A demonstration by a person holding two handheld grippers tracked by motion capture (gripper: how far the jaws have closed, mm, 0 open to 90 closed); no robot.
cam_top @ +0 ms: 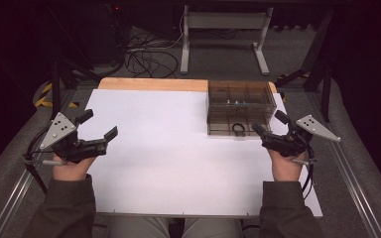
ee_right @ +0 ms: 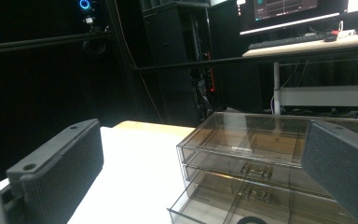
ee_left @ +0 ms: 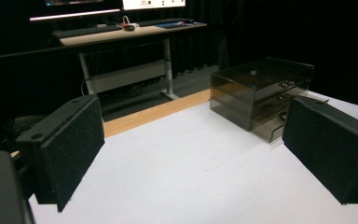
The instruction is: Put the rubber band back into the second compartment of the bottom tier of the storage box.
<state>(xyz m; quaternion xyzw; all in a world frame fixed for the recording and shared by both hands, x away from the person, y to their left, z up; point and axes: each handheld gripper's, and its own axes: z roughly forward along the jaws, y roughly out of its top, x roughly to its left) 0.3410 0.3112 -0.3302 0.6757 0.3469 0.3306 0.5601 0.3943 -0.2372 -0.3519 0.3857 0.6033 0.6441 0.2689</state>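
Bench [cam_top: 178,163] with white top and a wooden strip along its far edge, seen from above the person's side. The left gripper [cam_top: 99,130] hovers over the left edge of the bench, its jaws spread wide with nothing between them; the left gripper view shows the same two padded jaws well apart over bare white surface. The right gripper [cam_top: 270,124] hovers near the right edge, jaws likewise spread and empty, just beside the near right corner of the drawer box [cam_top: 239,106]. This smoky transparent drawer box stands at the far right of the bench, touching the wooden strip; its lowest drawer [ee_right: 261,205] is pulled out toward the person. A dark ring [cam_top: 237,129] lies in the open drawer, near its front; in the right gripper view only its upper arc shows at the lower margin, so its exact form cannot be told. Small pale items [cam_top: 235,102], possibly hardware, sit inside the upper part of the box.
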